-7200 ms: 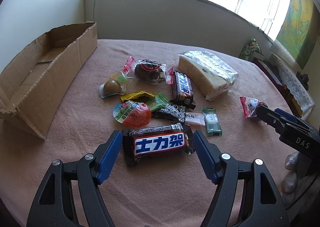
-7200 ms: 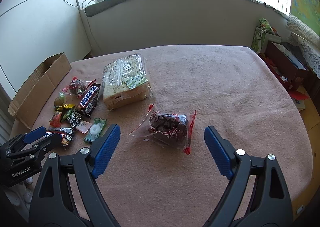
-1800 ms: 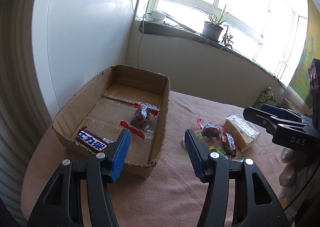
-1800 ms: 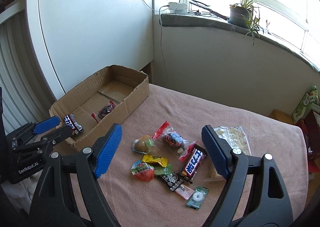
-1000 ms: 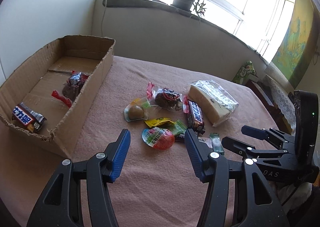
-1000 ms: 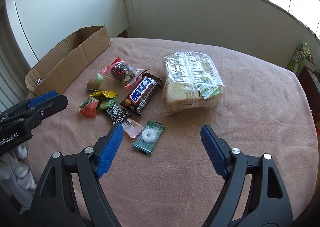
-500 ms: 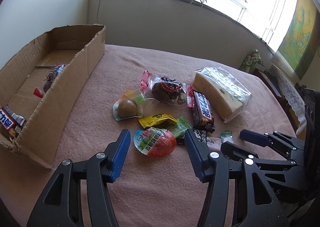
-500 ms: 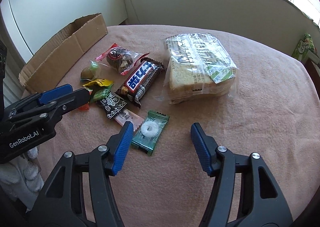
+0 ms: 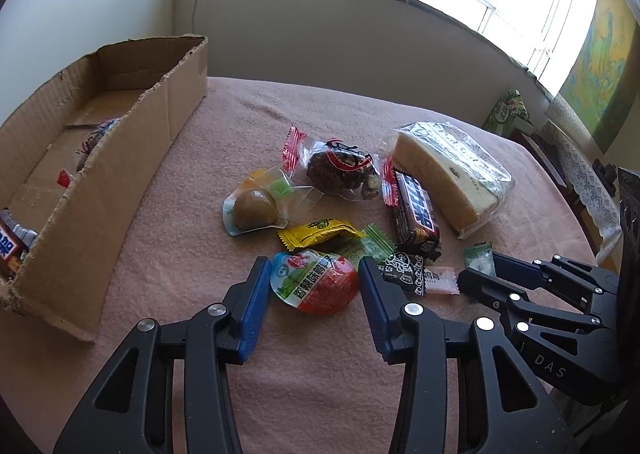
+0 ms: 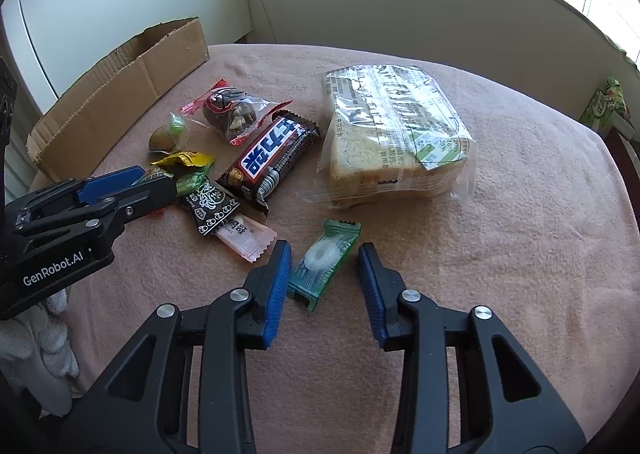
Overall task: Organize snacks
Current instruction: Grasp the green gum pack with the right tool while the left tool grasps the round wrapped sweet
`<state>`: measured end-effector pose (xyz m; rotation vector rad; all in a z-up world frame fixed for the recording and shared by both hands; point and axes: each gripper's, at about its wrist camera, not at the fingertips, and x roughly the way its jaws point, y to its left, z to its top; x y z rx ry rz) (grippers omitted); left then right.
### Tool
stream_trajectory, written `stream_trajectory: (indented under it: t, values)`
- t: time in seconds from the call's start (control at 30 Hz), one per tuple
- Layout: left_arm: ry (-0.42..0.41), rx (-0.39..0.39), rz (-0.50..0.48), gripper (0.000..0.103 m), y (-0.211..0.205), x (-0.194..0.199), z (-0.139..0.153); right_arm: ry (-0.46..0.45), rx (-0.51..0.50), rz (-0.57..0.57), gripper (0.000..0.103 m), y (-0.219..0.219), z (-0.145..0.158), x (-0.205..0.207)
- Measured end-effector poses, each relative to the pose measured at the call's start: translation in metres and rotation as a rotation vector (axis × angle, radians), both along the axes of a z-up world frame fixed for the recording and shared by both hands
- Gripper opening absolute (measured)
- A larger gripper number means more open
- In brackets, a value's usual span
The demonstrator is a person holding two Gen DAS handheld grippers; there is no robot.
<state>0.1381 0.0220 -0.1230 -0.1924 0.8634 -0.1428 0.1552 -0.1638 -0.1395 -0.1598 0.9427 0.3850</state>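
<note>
A round red, green and white jelly pack (image 9: pixel 314 286) lies on the pink tablecloth between the blue pads of my left gripper (image 9: pixel 312 262). Its jaws are closing and stand right at the pack's edges, which look unsqueezed. A green mint candy (image 10: pixel 322 262) lies between the pads of my right gripper (image 10: pixel 323 246), whose jaws are also closing, with a gap left on the right side. The cardboard box (image 9: pixel 120 141) at the left holds a Snickers bar (image 9: pixel 9 244) and a red-wrapped snack. In the right wrist view my left gripper (image 10: pixel 156 179) shows at the left.
More snacks lie in a cluster: a Snickers bar (image 10: pixel 272 151), wrapped sliced bread (image 10: pixel 392 133), a nut cake packet (image 9: pixel 340 169), a brown jelly cup (image 9: pixel 254 207), yellow, green, black and pink candies. A gloved hand (image 10: pixel 36 350) is at lower left. Furniture stands beyond the table's right edge.
Both pairs of jaws have narrowed. My left gripper sank closer around the round jelly pack, and the right one now straddles the green mint candy.
</note>
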Motion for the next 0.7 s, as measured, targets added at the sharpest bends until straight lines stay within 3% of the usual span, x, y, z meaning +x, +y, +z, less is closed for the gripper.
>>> stream_trajectory:
  t: [0.37, 0.7]
  values:
    - [-0.005, 0.004, -0.018, 0.039, -0.003, -0.002, 0.000, -0.006, 0.027, -0.019, 0.010, -0.008, 0.002, 0.000]
    - [-0.027, -0.023, -0.012, 0.038, 0.004, -0.016, 0.008, -0.014, 0.058, -0.036, 0.008, -0.017, 0.006, -0.008]
